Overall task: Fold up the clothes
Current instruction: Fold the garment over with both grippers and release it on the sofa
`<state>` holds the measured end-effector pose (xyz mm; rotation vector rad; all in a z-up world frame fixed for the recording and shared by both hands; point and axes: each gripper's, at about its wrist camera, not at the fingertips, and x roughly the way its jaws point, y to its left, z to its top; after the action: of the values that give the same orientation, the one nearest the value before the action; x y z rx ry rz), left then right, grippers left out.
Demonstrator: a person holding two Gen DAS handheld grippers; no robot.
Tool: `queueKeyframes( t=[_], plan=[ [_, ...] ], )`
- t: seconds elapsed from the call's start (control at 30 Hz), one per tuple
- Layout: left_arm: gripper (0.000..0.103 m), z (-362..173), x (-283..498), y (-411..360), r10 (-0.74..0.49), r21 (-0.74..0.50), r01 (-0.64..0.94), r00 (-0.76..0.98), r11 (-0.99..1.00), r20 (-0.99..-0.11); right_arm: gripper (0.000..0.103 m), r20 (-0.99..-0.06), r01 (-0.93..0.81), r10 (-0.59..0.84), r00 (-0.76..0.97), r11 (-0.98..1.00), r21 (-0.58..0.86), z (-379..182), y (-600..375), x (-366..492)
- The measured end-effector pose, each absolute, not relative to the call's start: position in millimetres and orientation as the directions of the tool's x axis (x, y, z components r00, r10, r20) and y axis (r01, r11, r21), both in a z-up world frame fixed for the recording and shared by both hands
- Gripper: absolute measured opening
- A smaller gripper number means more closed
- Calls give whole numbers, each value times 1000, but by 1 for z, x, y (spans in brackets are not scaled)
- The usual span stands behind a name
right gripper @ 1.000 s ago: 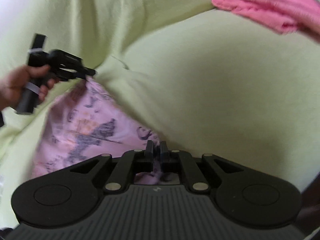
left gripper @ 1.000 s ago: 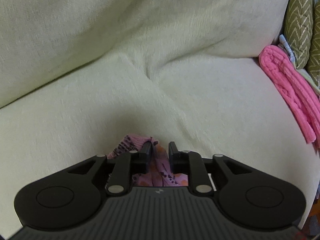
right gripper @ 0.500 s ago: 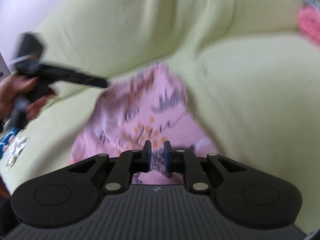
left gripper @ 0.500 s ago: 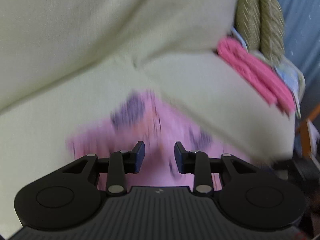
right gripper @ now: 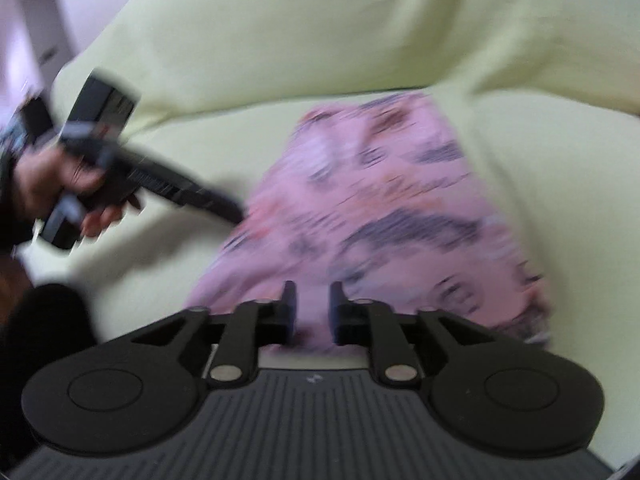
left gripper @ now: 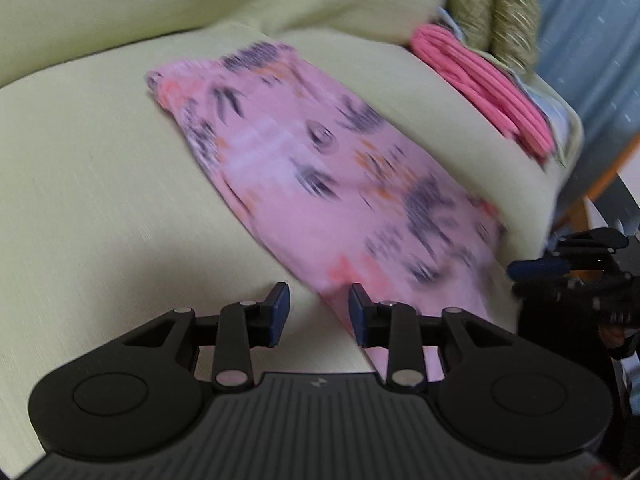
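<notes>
A pink patterned garment (left gripper: 320, 160) lies spread on the pale green sofa seat (left gripper: 100, 180); it also shows in the right wrist view (right gripper: 392, 216). My left gripper (left gripper: 319, 312) is open and empty, its jaws just at the garment's near edge. My right gripper (right gripper: 313, 312) is open, just above the garment's near edge, holding nothing. The left gripper shows in the right wrist view (right gripper: 236, 212) with its tip at the garment's left edge. The right gripper shows at the right edge of the left wrist view (left gripper: 540, 268). Both views are blurred.
A folded bright pink knit (left gripper: 488, 80) lies on the sofa's right end beside olive patterned cushions (left gripper: 492, 4). The sofa backrest (right gripper: 320, 28) rises behind the garment. A wooden chair part (left gripper: 608, 172) and blue curtain are beyond the sofa's right end.
Both grippers have opened and let go of the garment, which now lies spread on the seat. Both have pulled back from it toward the sofa's front.
</notes>
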<state>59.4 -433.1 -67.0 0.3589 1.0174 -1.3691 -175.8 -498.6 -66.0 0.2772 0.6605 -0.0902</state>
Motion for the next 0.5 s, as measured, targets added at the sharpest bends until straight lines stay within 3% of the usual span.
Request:
queueKeyframes(
  t=[0.13, 0.33, 0.4, 0.5],
  plan=[
    [48, -66, 17, -409, -636, -274, 949, -115, 158, -763, 22, -634, 168, -10, 774, 967, 190, -73, -470, -180],
    [48, -67, -60, -398, -663, 19, 997, 65, 77, -746, 22, -636, 242, -59, 769, 948, 205, -75, -468, -188],
    [47, -74, -67, -402, -644, -10, 995, 57, 99, -763, 22, -634, 250, -73, 770, 949, 194, -74, -468, -191],
    [43, -76, -57, -403, -658, -171, 967, -4, 190, -753, 23, -631, 260, -97, 770, 950, 171, -79, -469, -191]
  ],
)
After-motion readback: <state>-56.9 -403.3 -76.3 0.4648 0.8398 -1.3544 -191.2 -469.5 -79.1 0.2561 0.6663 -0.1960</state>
